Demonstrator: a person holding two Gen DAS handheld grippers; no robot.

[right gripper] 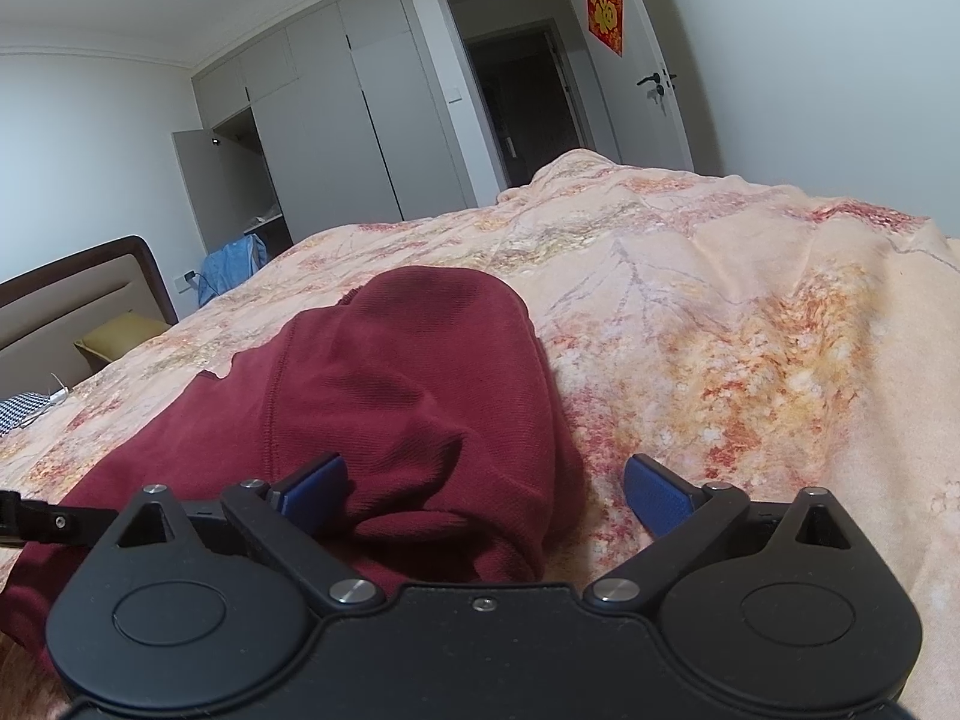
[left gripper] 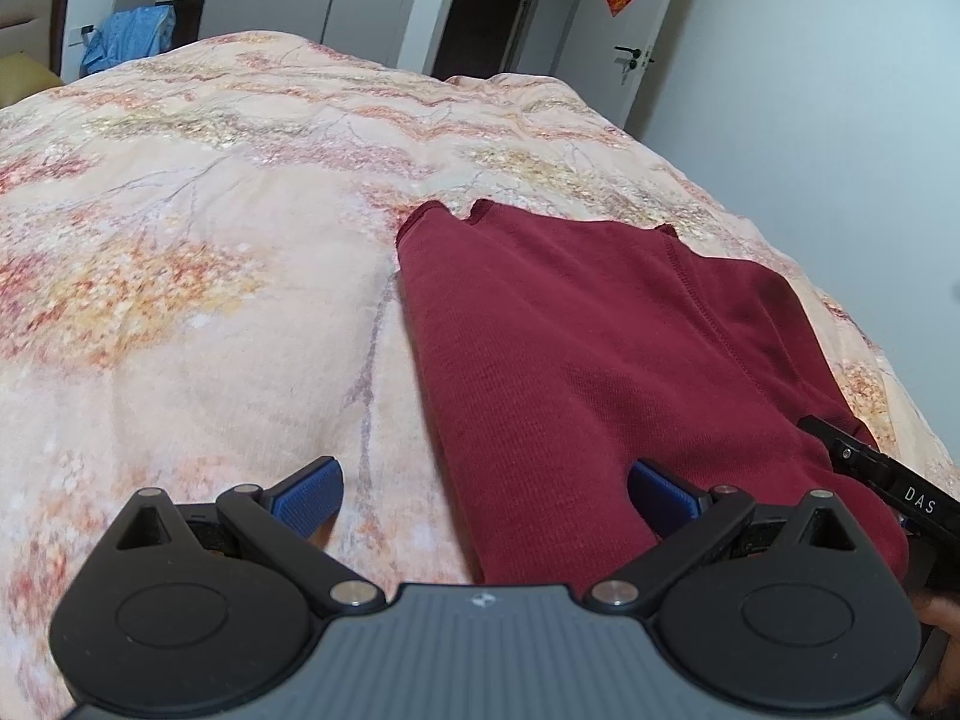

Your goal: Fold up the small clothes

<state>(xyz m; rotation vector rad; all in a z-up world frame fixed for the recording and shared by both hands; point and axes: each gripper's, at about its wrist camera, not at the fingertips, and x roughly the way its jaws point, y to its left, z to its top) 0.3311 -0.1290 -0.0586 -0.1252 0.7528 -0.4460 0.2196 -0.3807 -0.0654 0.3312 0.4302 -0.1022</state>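
A dark red knit garment (left gripper: 576,348) lies partly folded on the floral bedspread (left gripper: 210,240). My left gripper (left gripper: 483,495) is open and empty, hovering over the garment's near left edge. In the right wrist view the garment (right gripper: 420,384) has its right side bunched and folded over. My right gripper (right gripper: 483,492) is open and empty, above the garment's near right edge. The right gripper's black body (left gripper: 882,480) shows at the left wrist view's right side, and the left gripper's body (right gripper: 36,522) at the right wrist view's left edge.
The bedspread (right gripper: 750,330) covers the whole bed. A headboard (right gripper: 78,294) and a yellow pillow (right gripper: 120,333) are at the far left. Blue clothing (right gripper: 231,267) hangs past the bed. Wardrobes (right gripper: 336,120) and an open doorway (right gripper: 522,102) stand behind.
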